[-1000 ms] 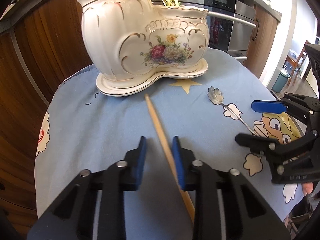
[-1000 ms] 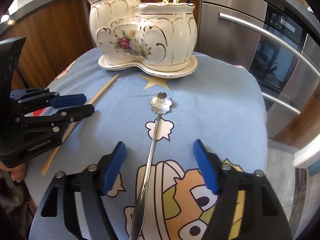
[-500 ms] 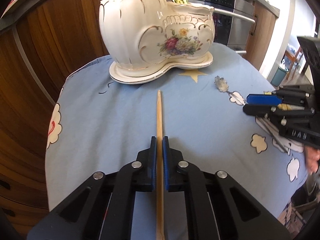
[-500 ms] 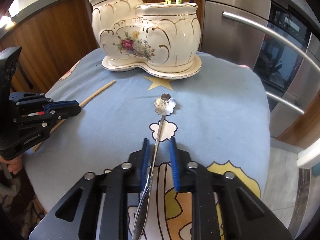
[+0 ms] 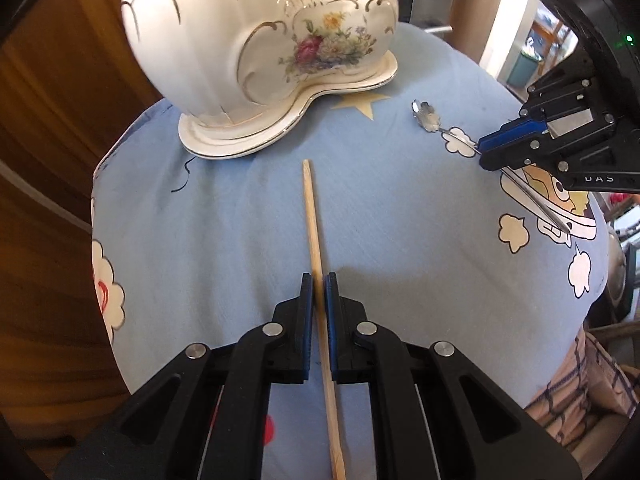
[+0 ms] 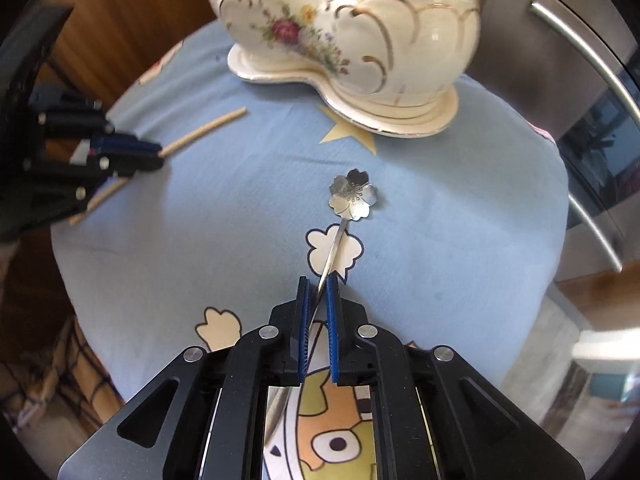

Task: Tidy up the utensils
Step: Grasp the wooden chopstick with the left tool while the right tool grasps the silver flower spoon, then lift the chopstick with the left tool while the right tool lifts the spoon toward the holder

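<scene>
My left gripper [image 5: 319, 285] is shut on a wooden chopstick [image 5: 313, 224] that points toward the white floral ceramic utensil holder [image 5: 256, 40]. My right gripper [image 6: 319, 288] is shut on the thin handle of a silver flower-shaped spoon [image 6: 353, 195], whose bowl points toward the holder [image 6: 360, 40]. Both utensils are held just above the blue cartoon tablecloth [image 5: 400, 220]. The right gripper shows in the left wrist view [image 5: 516, 142], and the left gripper shows in the right wrist view [image 6: 132, 156], holding the chopstick [image 6: 208, 128].
The holder stands on its matching saucer [image 5: 280, 128] at the far side of the round table. Wooden cabinets [image 5: 48, 160] stand to the left. A steel oven with bar handles [image 6: 580, 60] stands to the right. The table edge drops away near both grippers.
Both grippers closed, the left on the chopstick and the right on the spoon handle. Both now hold their utensils slightly raised and nearer the holder.
</scene>
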`<state>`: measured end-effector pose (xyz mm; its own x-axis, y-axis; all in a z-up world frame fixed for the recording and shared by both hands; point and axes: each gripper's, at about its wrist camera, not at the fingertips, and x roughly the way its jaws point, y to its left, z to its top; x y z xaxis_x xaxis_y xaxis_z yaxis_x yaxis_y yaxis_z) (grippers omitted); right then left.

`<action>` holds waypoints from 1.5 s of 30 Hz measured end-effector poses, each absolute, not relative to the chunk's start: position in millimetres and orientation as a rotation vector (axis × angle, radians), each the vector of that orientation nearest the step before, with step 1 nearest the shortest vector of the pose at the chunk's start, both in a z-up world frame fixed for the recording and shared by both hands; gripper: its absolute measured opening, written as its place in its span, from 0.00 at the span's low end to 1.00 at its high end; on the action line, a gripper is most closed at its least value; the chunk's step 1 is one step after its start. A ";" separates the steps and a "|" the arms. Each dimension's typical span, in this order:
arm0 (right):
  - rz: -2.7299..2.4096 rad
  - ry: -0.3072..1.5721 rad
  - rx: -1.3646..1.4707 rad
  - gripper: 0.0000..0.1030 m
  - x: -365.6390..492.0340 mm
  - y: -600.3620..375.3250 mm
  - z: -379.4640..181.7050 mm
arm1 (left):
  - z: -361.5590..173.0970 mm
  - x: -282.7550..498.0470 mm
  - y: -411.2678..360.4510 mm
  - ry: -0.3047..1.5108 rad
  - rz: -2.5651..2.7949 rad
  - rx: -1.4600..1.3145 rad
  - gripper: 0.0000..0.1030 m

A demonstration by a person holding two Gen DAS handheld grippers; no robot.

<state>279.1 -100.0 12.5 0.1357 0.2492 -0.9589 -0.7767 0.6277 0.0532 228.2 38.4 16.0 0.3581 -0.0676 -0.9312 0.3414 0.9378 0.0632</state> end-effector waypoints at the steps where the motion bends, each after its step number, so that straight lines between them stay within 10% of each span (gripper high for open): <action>1: 0.799 1.240 -0.548 0.09 281.4 -97.2 12.3 | 16.7 231.2 40.3 1.188 -0.276 0.261 0.06; 19: 0.824 1.273 -0.607 0.04 282.2 -84.9 16.2 | 19.8 228.0 66.3 1.185 -0.297 0.194 0.04; 45: 0.836 0.830 -0.089 0.04 272.7 -170.0 111.2 | 136.2 173.7 134.9 0.605 -0.100 -0.084 0.04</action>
